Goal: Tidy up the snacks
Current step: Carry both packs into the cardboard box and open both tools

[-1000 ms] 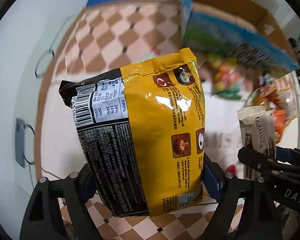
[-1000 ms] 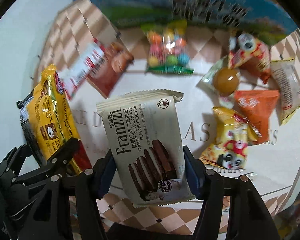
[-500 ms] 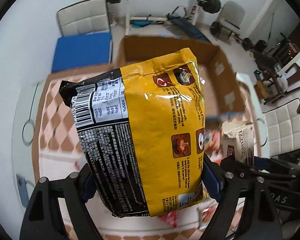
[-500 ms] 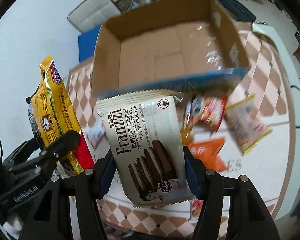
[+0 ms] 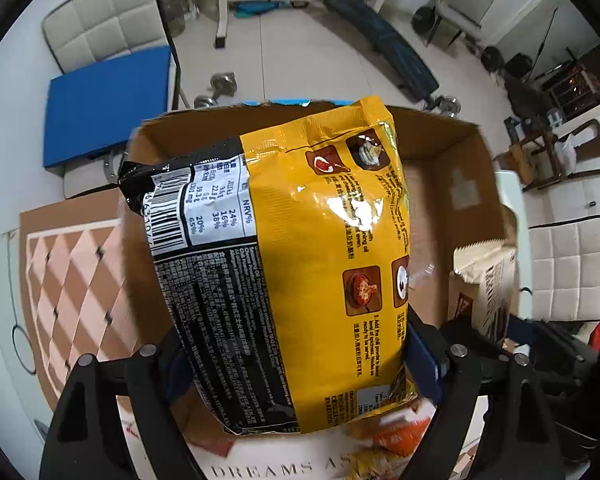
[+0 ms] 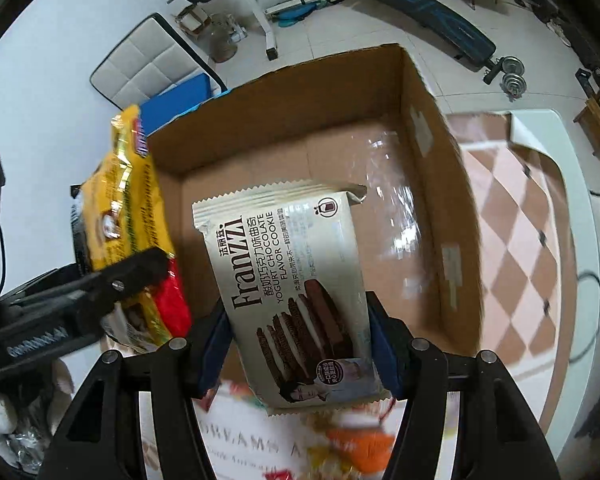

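While my right claw [image 6: 300, 344] pinches the Franzzi "Yogurt Chocolate Flavor Cookie" pack [image 6: 296, 292], my left claw [image 5: 296, 364] clamps the yellow noodle bag [image 5: 300, 264], "NRV%" panel showing; both now hang over the open cardboard box [image 6: 452, 208], the snack-strewn mat of a second ago behind.

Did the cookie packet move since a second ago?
Yes. The cookie packet, held in the right gripper, went from over the loose snacks on the table to above the open cardboard box.

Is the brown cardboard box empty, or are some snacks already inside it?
Empty where visible: in the right wrist view the brown cardboard box shows bare floor and walls. The held packets hide part of the floor, so that part cannot be told.
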Demonstrator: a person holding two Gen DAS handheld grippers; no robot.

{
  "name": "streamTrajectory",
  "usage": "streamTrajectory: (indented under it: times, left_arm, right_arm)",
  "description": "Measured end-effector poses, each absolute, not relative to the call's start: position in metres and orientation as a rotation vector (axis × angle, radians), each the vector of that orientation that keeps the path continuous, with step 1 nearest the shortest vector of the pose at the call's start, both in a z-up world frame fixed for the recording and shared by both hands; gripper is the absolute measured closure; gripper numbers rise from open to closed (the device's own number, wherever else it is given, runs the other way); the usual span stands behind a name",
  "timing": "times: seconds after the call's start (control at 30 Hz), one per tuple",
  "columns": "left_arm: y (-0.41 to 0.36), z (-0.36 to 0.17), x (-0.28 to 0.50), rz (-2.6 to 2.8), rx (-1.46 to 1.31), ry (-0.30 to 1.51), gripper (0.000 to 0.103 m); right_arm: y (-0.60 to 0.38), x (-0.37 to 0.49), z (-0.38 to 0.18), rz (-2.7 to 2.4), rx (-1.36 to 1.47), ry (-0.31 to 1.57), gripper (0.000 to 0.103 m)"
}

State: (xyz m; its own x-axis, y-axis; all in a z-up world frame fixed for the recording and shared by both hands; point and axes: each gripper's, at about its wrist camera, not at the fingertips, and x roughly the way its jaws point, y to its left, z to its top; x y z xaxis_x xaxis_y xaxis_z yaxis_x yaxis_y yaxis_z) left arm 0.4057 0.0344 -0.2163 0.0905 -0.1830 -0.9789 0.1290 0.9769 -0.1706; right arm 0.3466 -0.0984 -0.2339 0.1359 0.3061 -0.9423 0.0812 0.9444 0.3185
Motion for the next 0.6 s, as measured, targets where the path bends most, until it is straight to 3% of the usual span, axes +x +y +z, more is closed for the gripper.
streamTrajectory:
  times: [0.5,0.53,0.6]
  left_arm:
    - [0.019,-0.280,0.457,-0.246,-0.051,1.598,0.017]
    - [0.022,-0.278,0.454,-0.238,-0.055,1.599,0.016]
    - [0.025,-0.277,0.453,-0.215,-0.079,1.593,0.010]
  right_arm:
    - [-0.080,0.424,-0.328,0.191,0.186,1.532,0.035]
    - [-0.078,0.425,-0.330,0.191,0.177,1.536,0.033]
    - [-0.079,0.429,-0.334,0.190,0.164,1.546,0.012]
